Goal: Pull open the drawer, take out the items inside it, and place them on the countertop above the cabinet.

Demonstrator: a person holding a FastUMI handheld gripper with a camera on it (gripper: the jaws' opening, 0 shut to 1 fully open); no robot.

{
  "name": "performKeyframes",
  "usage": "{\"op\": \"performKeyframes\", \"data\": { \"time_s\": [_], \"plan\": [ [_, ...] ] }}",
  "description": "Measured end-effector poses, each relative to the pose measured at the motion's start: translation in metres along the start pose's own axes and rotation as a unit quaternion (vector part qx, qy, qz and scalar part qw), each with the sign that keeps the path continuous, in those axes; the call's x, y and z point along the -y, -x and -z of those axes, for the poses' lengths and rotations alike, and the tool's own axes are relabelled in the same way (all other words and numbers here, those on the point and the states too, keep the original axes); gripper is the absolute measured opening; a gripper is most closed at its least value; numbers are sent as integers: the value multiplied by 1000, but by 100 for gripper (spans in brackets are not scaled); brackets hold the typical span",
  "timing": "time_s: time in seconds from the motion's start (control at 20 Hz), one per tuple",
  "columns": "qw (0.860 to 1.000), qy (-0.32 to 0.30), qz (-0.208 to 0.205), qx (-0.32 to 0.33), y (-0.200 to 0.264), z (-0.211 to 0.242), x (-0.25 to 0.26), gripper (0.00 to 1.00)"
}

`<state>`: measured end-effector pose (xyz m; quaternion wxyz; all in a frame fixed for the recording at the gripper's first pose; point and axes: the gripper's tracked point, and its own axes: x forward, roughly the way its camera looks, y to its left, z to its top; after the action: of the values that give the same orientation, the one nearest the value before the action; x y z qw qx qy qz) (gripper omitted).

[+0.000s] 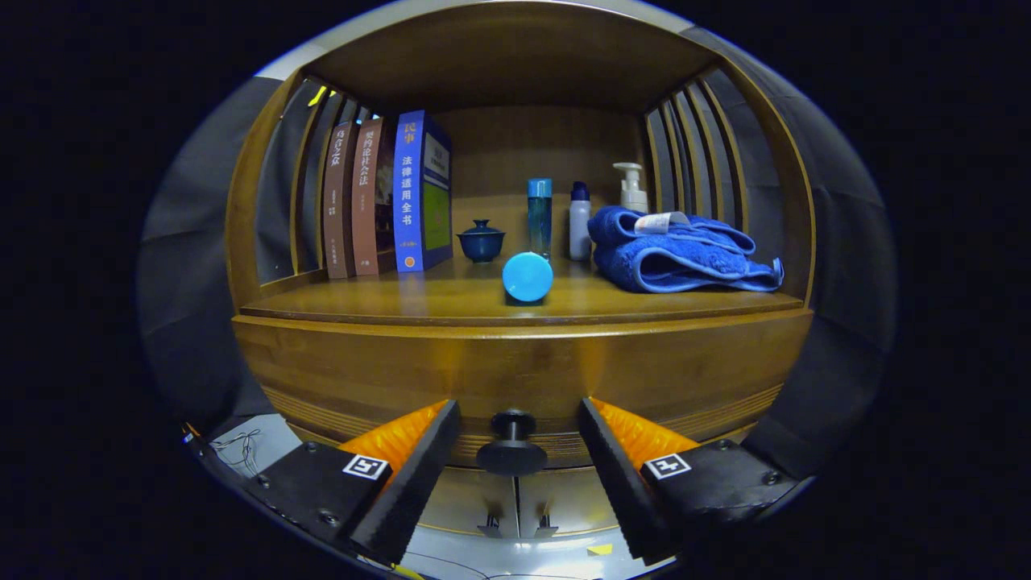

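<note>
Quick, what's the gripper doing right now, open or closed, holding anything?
Gripper: open and holding nothing; its jaws stand on either side of the drawer knob without touching it.

**Fingers spread around drawer knob**

Gripper point(515, 439) open, fingers point(419, 459) either side of dark round knob point(512, 445), gaps both sides, no contact. Drawer front point(515, 370) closed, flush under countertop point(403, 302). On countertop: round blue item point(527, 276) near front edge, small blue lidded cup point(481, 240), tall blue bottle point(540, 213), white bottle point(580, 220), pump bottle point(632, 187), folded blue towel point(681, 258), three upright books point(387, 197) at left.
</note>
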<state>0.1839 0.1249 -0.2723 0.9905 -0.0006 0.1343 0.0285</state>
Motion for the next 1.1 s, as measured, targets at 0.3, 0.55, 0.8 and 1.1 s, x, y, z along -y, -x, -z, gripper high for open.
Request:
{"op": "performKeyframes", "data": {
  "time_s": [0.3,0.55,0.8,1.1],
  "plan": [
    [1000,-4,-4,18,24,-30,-1,100],
    [998,-34,-5,52,57,-85,5,100],
    [997,-5,4,82,91,-138,9,99],
    [996,13,-2,93,119,-185,-4,99]
  ]
}}
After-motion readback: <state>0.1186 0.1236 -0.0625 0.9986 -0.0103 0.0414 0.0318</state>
